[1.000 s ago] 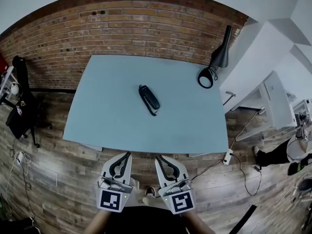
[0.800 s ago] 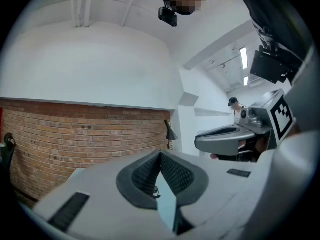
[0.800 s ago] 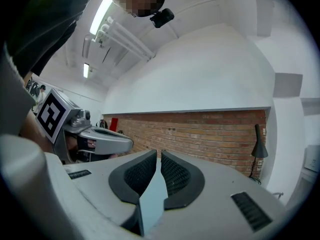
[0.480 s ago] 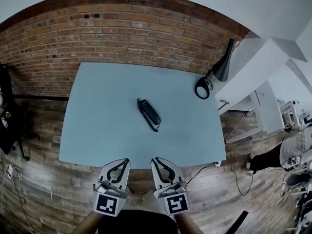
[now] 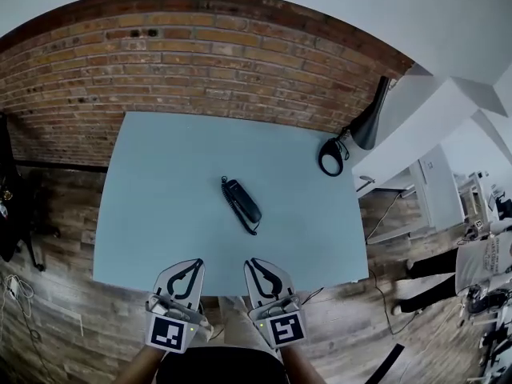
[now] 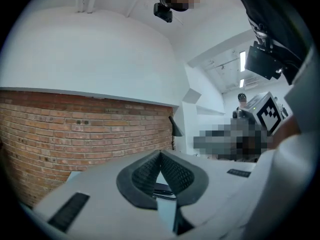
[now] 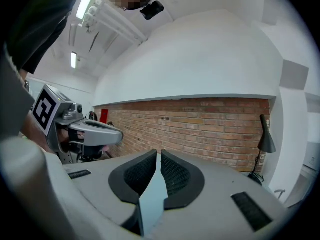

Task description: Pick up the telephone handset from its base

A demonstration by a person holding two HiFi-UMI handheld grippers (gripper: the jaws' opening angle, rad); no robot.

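Observation:
A black telephone (image 5: 242,202), its handset lying on the base with a coiled cord alongside, sits near the middle of the pale blue table (image 5: 160,182). Both grippers hover side by side at the table's near edge, well short of the phone. The left gripper (image 5: 194,264) is shut and holds nothing. In the left gripper view its jaws (image 6: 160,154) meet at the tips, and part of the phone (image 6: 162,189) shows below them. The right gripper (image 5: 252,264) also has its jaws together, with only a sliver between them (image 7: 159,153) and nothing in it.
A black desk lamp (image 5: 366,122) stands at the table's far right corner with its round base (image 5: 330,157) on the top. A brick wall (image 5: 208,62) runs behind the table. White furniture (image 5: 424,174) and cables (image 5: 392,206) lie to the right on the wooden floor.
The view has closed in on the table. Both grippers have moved forward from over the floor to the table's near edge. The phone now sits nearer to them. Jaws look unchanged.

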